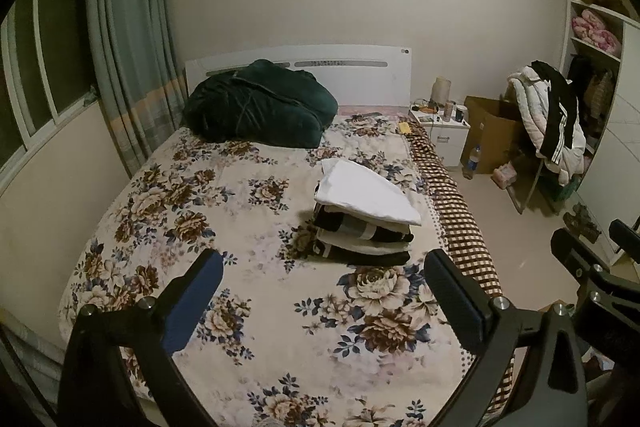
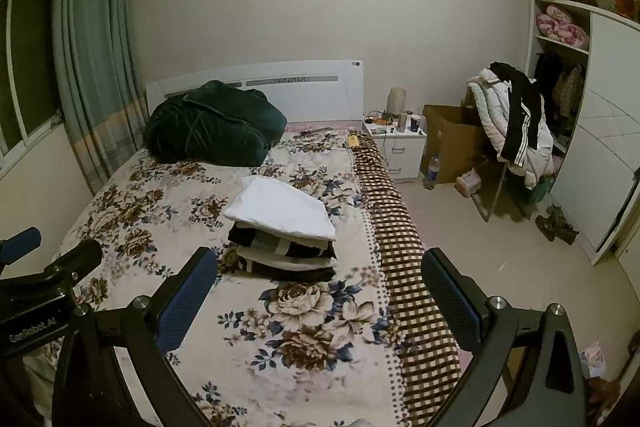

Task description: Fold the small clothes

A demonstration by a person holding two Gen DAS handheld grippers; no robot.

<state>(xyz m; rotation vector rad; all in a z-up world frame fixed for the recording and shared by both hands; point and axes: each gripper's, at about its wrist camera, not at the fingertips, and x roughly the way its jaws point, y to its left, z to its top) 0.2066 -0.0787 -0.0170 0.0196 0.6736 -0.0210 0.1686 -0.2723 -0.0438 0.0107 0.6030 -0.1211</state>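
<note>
You are facing a bed [image 1: 224,211] under a cream flowered cover, its white headboard [image 1: 352,67] against a plain wall, with blue-grey curtains [image 1: 128,39] on the window side. The stack of folded clothes [image 1: 364,215] sits on the cover near the checked edge, a white piece on top. A dark green blanket [image 1: 260,107] is heaped at the head end. Beyond the bed stand a nightstand [image 1: 450,133], a cardboard box [image 1: 494,135] and a chair piled with clothes [image 1: 548,115]. Your left gripper [image 1: 324,291] and right gripper [image 2: 320,291] both stand spread wide with nothing between them, well short of the stack.
</note>
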